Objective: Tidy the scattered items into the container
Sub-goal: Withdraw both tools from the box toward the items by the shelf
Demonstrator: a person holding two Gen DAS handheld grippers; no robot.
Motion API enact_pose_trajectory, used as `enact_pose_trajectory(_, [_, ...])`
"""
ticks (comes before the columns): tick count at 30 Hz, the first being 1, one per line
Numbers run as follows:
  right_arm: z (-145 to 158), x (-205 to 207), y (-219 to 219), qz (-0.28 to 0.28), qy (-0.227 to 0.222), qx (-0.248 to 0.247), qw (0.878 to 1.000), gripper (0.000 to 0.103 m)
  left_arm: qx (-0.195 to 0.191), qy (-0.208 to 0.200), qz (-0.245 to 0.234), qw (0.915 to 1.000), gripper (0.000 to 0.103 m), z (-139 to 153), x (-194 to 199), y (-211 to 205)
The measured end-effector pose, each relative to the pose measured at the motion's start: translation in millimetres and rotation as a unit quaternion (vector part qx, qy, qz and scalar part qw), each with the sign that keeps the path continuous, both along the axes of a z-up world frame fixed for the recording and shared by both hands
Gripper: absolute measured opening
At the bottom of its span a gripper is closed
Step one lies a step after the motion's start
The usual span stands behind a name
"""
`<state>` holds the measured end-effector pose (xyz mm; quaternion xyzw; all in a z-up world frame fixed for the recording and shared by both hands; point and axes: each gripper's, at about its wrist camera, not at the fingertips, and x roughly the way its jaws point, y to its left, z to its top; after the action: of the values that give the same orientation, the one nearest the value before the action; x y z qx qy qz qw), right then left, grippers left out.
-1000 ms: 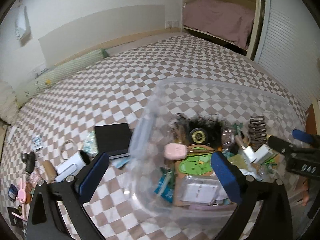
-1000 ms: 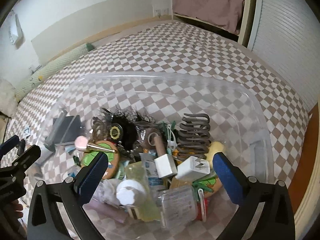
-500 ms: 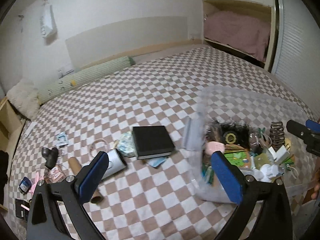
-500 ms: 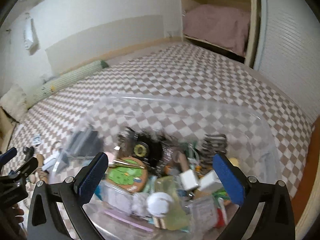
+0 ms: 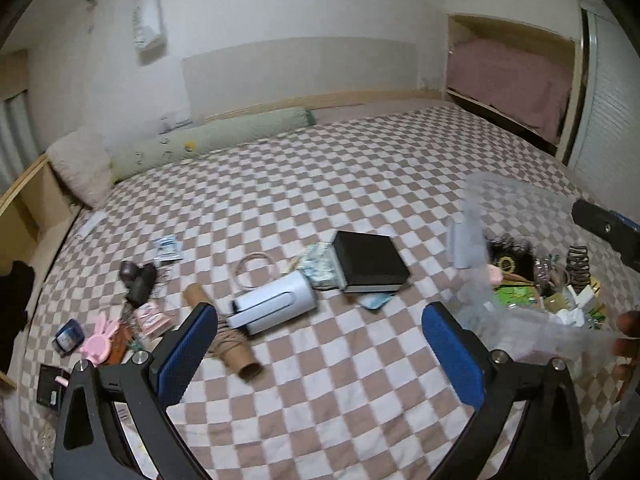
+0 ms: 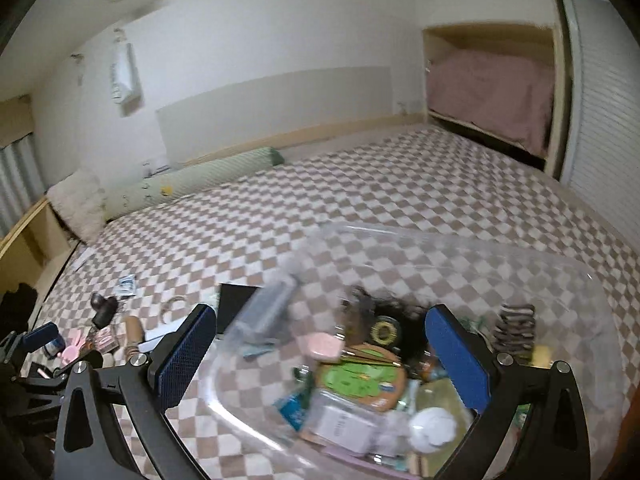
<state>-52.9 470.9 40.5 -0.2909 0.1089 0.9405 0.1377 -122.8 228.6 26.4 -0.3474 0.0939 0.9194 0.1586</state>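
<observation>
From my left hand-held gripper (image 5: 316, 354), the scattered things lie ahead and to the left on the checkered bed (image 5: 360, 176). Farthest left is a pink bunny-shaped piece (image 5: 99, 340), then a cardboard tube (image 5: 224, 340) whose long axis runs from far-left toward near-right, touching my left pad. Next comes a white cylinder (image 5: 274, 306) lying on its side, its length running left to right, straight ahead of the gap between my pads. Just right of it is a black box (image 5: 370, 266). My left jaws are spread wide, holding nothing. This hand is much the nearer to the clutter, so I judge the next pick is its job.

The clear plastic container (image 6: 460, 248), already crowded with items, sits to the right, directly under my right hand-held gripper (image 6: 320, 356), which is likewise wide apart and empty.
</observation>
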Motion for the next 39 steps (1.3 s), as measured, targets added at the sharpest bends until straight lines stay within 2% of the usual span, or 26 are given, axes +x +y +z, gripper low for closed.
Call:
enact_pose_trajectory(10, [12.4, -11.9, -64.9, 0.073, 0.010, 0.011, 0.997, 0.103, 0.055, 0.003, 0.059, 0.9967, 0.103, 5.9, 14.7, -87.4])
enact_pose_trajectory(16, [9.8, -20.1, -102.1, 0.109, 0.007, 0.010, 0.994, 0.103, 0.040, 0.010, 0.086, 0.9955, 0.103, 3.1, 26.3, -126.9])
enact_pose_trajectory(20, [2.4, -27.8, -128.3, 0.135, -0.002, 0.022, 0.991, 0.103, 0.040, 0.008, 0.103, 0.9939, 0.103, -2.9, 34.8, -152.3])
enact_pose_trajectory(27, [-15.7, -41.1, -166.6, 0.174, -0.026, 0.012, 0.984, 0.103, 0.023, 0.006, 0.133, 0.9909, 0.103, -11.7, 50.0, -192.1])
enact_pose_trajectory(39, [-45.9, -59.9, -237.2, 0.235, -0.056, 0.043, 0.969, 0.103, -0.002, -0.014, 0.214, 0.9767, 0.103, -34.7, 74.6, -289.7])
